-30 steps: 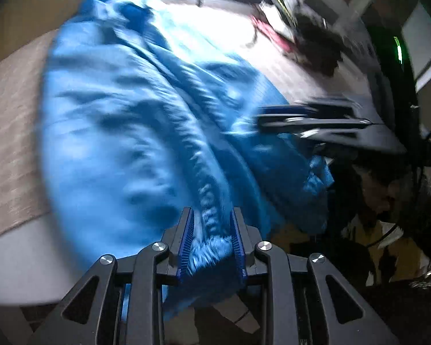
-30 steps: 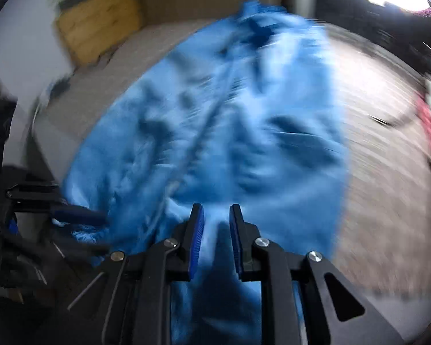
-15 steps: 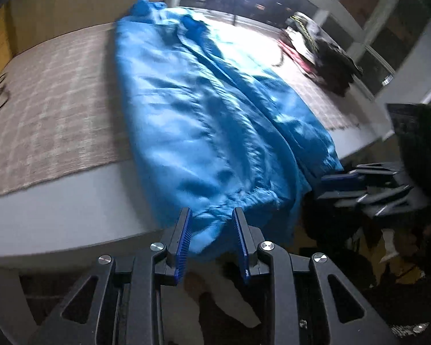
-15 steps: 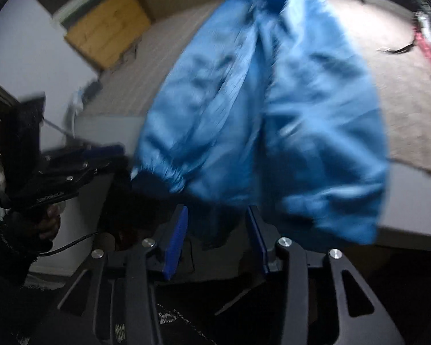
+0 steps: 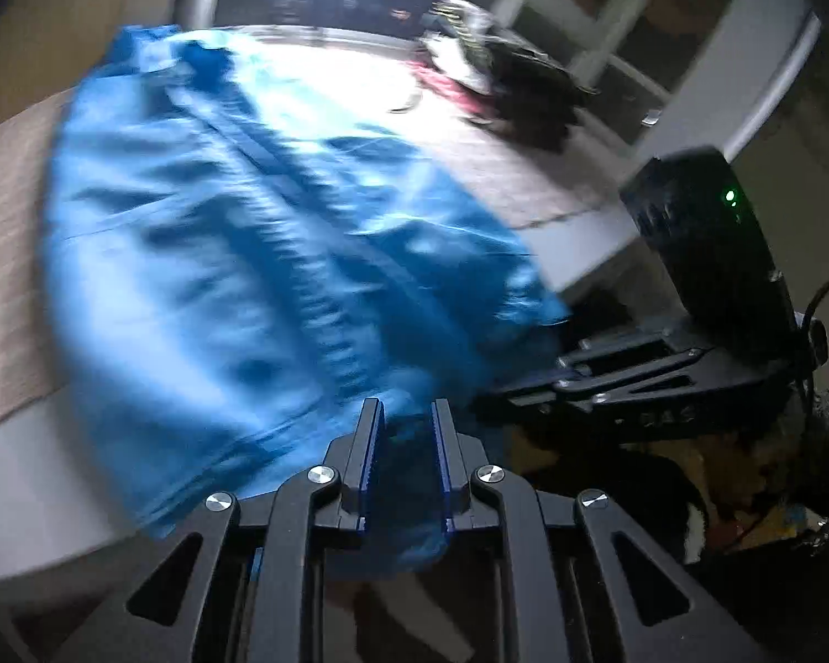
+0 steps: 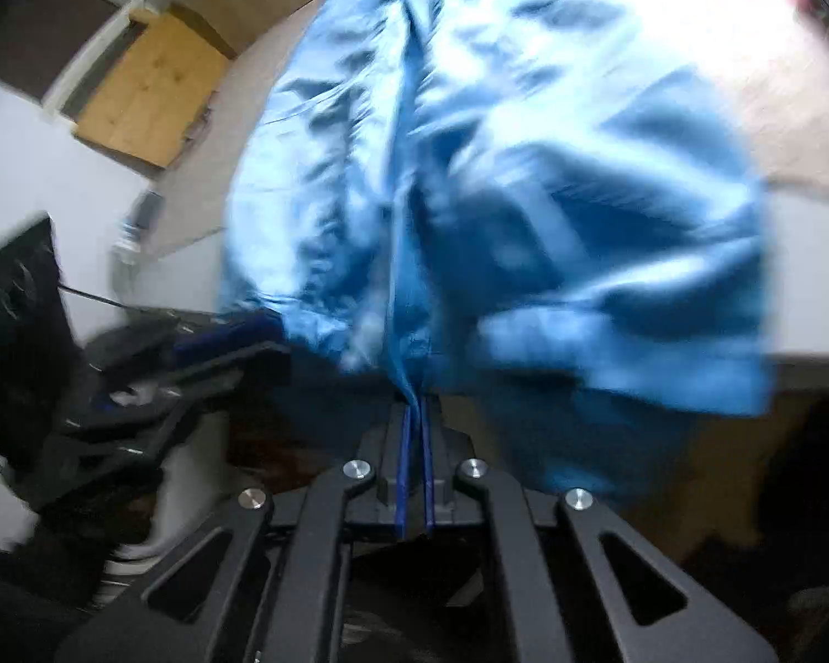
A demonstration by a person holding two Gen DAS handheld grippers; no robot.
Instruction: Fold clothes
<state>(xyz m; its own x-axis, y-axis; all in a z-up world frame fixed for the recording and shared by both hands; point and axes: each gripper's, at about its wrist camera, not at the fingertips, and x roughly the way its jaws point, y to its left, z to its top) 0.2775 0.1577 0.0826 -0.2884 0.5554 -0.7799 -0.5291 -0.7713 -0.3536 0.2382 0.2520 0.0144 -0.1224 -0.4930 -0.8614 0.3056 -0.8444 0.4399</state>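
A shiny blue garment lies spread along the table, and its near end hangs over the white front edge. My left gripper is shut on a bunch of the near hem at that edge. In the right wrist view the same blue garment fills the middle, and my right gripper is shut on a thin fold of its hem. From the left wrist view the right gripper is at the hem's right corner. The left gripper shows at the hem's left corner. Both views are motion-blurred.
A beige woven cloth covers the tabletop. A heap of dark clothes and a pink item lie at the far right of the table. A wooden board stands beyond the left side. A bright lamp glares at the far end.
Half a second ago the right gripper was open below the hem; now it is shut on it. The left jaws have narrowed onto the cloth. The garment's near end has shifted and rumpled.
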